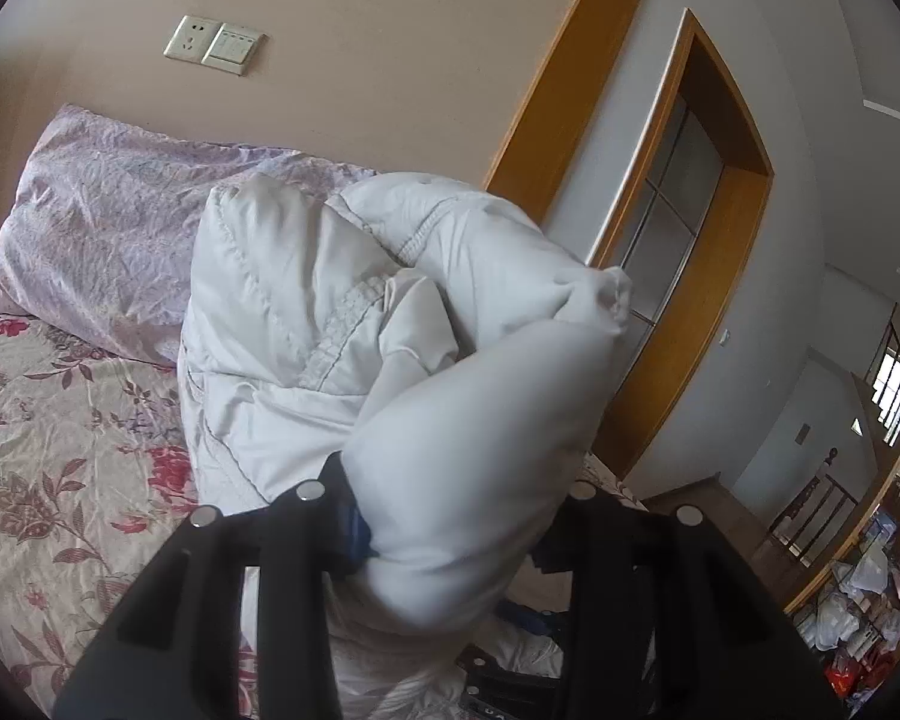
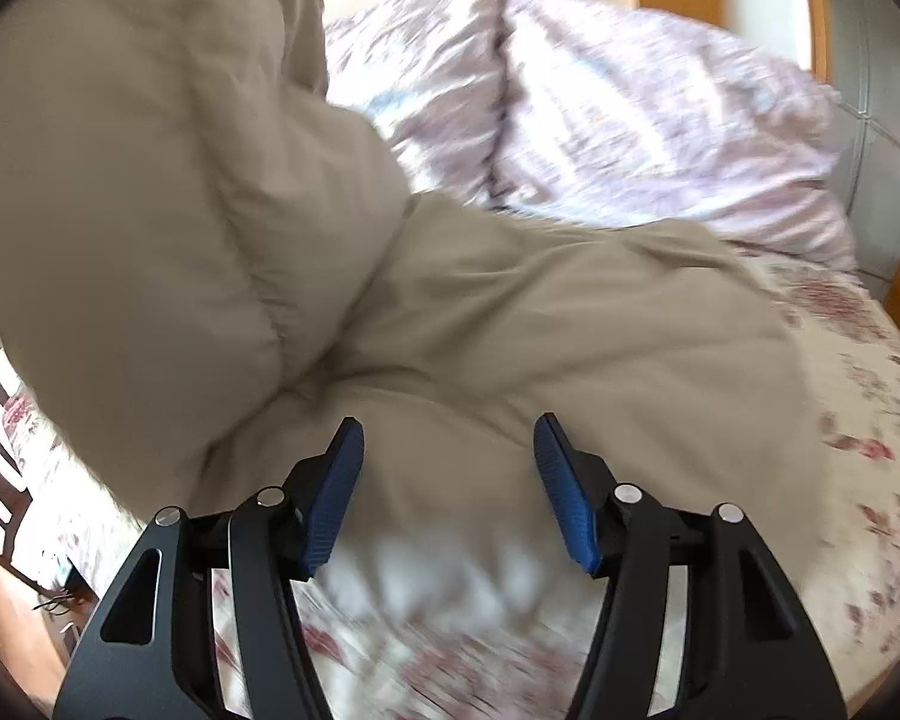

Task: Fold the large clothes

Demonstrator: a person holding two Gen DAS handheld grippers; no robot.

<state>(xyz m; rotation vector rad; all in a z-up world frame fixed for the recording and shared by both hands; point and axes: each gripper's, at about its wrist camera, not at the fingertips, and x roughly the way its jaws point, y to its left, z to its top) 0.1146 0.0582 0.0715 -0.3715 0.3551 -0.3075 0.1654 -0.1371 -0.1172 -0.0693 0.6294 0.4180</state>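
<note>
1. Room: a bed (image 1: pixel 60 438) covered by a glossy, crinkled sheet printed with red and mauve flowers stands against a matt beige wall (image 1: pixel 360 60). A cream socket and switch plate (image 1: pixel 215 44) is fixed on that wall. A door frame (image 1: pixel 744 180) of smooth orange-brown wood holds frosted glass panes.
2. Bedding: two plump pillows (image 2: pixel 630 108) in wrinkled, pale lilac patterned cases lie at the head of the bed.
3. Garment: a large padded jacket (image 1: pixel 342 312), puffy and quilted, with stitched seams and a soft satin-like shell. It looks white in the left wrist view and beige in the right wrist view. It lies partly on the bed, with one bulging portion raised.
4. Left tool (image 1: pixel 450 516): black rigid arms with round metal pins. It is clenched on a rounded, pillowy fold of the jacket, which swells out between the fingers and hides most of the blue pads.
5. Right tool (image 2: pixel 447 492): released. Its ribbed blue pads (image 2: pixel 336 498) stand apart with nothing gripped, just above the jacket's lower padding. This view is blurred.
</note>
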